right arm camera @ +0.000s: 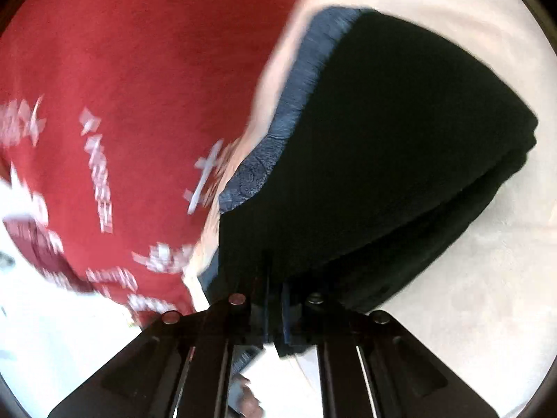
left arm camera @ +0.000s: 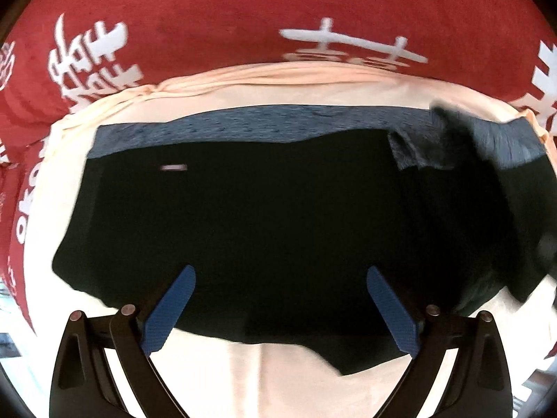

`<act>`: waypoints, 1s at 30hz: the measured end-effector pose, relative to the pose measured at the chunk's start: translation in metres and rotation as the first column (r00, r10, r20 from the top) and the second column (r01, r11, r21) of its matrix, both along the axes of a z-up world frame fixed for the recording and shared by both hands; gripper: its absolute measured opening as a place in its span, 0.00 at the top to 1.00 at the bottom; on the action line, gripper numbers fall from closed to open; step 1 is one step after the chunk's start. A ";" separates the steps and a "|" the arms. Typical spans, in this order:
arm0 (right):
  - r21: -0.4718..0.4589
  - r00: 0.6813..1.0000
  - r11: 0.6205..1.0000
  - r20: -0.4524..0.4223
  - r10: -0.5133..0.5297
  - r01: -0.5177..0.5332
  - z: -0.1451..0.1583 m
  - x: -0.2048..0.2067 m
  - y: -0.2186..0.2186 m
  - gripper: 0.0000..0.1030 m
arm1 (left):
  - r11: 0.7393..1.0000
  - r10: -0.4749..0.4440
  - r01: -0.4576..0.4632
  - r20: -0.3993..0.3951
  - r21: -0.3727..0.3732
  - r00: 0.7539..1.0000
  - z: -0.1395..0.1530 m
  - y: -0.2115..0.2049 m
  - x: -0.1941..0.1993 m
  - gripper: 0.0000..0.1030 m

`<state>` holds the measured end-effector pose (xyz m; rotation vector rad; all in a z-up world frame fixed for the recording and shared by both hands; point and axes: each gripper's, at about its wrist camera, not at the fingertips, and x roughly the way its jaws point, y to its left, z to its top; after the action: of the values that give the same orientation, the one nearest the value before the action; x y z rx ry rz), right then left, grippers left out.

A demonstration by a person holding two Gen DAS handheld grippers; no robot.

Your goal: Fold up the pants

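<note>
pants (left arm camera: pixel 264 216) are spread on a cream sheet (left arm camera: pixel 285 372); left claw (left arm camera: pixel 280 310) is held wide, right claw (right arm camera: pixel 275 299) is clamped on their edge.

I count one pair of black pants (left arm camera: pixel 264 216), one cream sheet (left arm camera: pixel 285 376), one red printed blanket (left arm camera: pixel 216 17), and my two claws: left (left arm camera: pixel 276 308), right (right arm camera: pixel 275 308).

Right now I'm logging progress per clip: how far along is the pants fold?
Partly done. The black pants already lie doubled on the cream sheet, grey lining showing along the far edge. In hand: the right gripper is shut on a pants edge; the left gripper hovers open. Left: finishing that fold and flattening.
</note>
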<state>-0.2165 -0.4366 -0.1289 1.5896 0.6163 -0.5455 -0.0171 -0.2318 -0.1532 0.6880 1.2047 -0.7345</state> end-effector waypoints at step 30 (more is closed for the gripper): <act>-0.011 0.962 0.964 -0.071 0.263 -0.264 -0.056 -0.034 -0.166 0.51 | 0.991 -0.117 0.109 -0.112 -0.080 0.987 0.008 -0.141 -0.115 0.03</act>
<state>-0.2509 -0.6023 -0.1850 1.4450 0.8580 -0.4067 -0.1319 -0.3728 -0.1456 0.6639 1.2462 -0.9201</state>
